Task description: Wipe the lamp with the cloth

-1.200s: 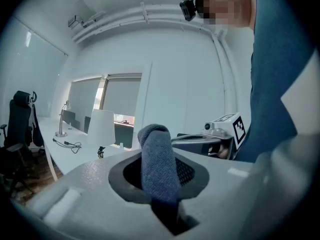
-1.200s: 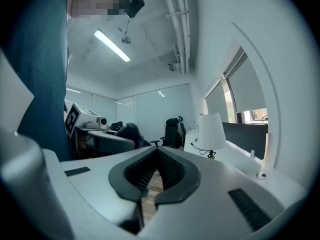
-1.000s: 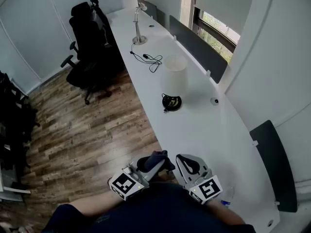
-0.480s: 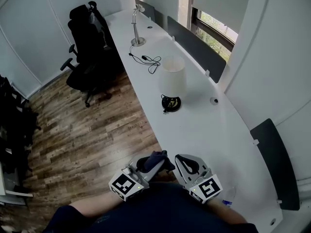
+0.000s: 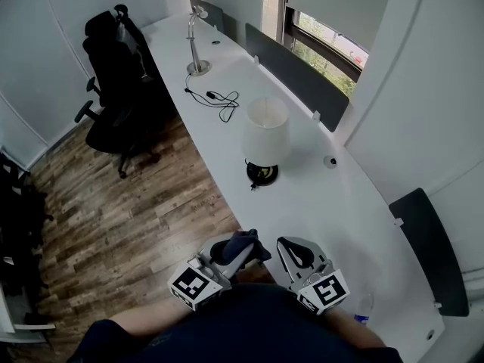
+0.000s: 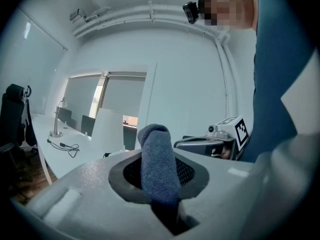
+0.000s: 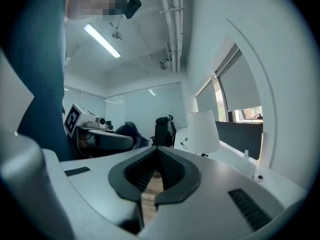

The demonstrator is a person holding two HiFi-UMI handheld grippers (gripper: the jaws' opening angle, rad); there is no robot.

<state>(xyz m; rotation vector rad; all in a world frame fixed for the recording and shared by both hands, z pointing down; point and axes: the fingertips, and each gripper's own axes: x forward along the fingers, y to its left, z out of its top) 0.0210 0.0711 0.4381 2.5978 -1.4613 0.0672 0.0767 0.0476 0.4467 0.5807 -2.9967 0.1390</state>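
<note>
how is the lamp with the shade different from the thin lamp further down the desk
The shaded lamp has a broad white shade over a dark round base. The thin lamp is a slender metal stem with a small head and a silvery round base. The shaded lamp stands about mid-desk, nearer the person, while the thin lamp stands towards the far end. Both stand upright on the white desk.

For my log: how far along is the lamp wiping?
Done: the left gripper is shut on the dark blue cloth. In hand: nothing else; the right gripper is shut, empty. Left: the white-shaded lamp on the white desk stands ahead, untouched.
</note>
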